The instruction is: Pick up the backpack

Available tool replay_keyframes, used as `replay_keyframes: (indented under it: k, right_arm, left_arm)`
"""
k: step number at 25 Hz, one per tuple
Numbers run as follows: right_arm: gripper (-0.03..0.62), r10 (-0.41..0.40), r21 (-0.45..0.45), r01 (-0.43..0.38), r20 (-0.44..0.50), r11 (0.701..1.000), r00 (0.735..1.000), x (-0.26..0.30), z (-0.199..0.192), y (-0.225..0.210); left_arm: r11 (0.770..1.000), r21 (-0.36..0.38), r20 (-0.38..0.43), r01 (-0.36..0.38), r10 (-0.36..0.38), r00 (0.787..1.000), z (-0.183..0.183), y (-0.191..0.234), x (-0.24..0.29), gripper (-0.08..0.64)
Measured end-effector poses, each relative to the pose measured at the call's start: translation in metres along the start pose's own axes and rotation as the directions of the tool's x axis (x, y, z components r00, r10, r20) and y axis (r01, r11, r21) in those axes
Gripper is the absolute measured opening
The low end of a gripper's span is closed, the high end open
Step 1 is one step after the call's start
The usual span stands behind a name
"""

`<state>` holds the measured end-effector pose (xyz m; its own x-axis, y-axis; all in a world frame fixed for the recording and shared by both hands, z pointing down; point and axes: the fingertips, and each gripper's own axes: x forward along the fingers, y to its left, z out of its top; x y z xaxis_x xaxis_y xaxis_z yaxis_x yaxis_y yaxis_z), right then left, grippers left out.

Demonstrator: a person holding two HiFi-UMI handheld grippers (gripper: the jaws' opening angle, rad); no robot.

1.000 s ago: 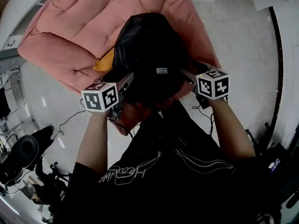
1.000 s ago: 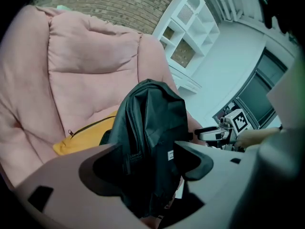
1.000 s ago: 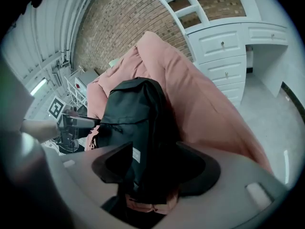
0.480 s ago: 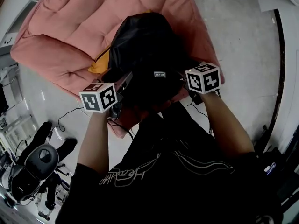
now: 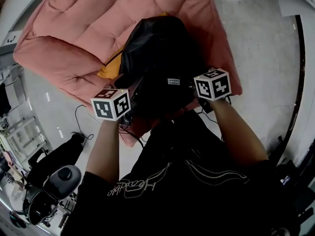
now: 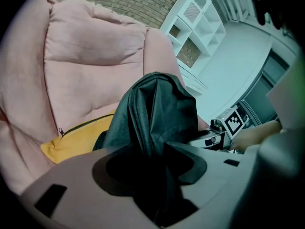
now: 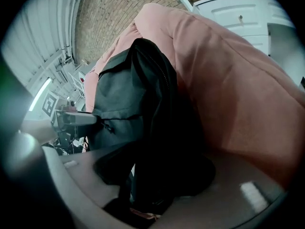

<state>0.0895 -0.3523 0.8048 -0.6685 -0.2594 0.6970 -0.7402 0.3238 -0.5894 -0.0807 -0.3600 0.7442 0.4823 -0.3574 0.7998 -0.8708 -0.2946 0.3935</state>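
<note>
Black backpack (image 5: 157, 53) sits mid-frame on the pink armchair (image 5: 83, 28), with left gripper (image 6: 153, 162) jaws just closing onto a fabric fold and right gripper (image 7: 143, 175) jaws closing round the opposite side, not biting yet, likely for a balanced two-sided lift.

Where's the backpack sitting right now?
In the head view's centre, the black backpack rests on the pink chair, towards the chair's front edge nearest the person. A yellow zipped item lies against its left side.
</note>
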Motion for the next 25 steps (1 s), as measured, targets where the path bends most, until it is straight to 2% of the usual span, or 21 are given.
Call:
replay_keyframes:
  k: [6, 13, 22, 25]
  right_arm:
    - [0.177, 0.036, 0.008, -0.036, -0.001, 0.999, 0.999, 0.004, -0.003, 0.006]
    - [0.089, 0.062, 0.037, -0.061, -0.027, 0.997, 0.998, 0.001, -0.001, 0.017]
    - [0.058, 0.07, 0.081, -0.072, 0.033, 0.994, 0.997, -0.014, -0.004, 0.034]
    - [0.055, 0.076, 0.08, -0.079, 0.046, 0.994, 0.996, -0.022, -0.005, 0.043]
  left_arm:
    - [0.999, 0.037, -0.006, 0.021, -0.021, 1.0, -0.004, -0.002, 0.001, 0.15]
    - [0.996, 0.087, -0.032, 0.0, 0.003, 0.999, -0.002, -0.006, -0.003, 0.124]
    - [0.997, 0.078, -0.024, 0.008, -0.006, 1.0, -0.006, -0.012, -0.017, 0.108]
    - [0.995, 0.095, -0.008, 0.002, -0.002, 1.0, -0.008, -0.017, -0.028, 0.104]
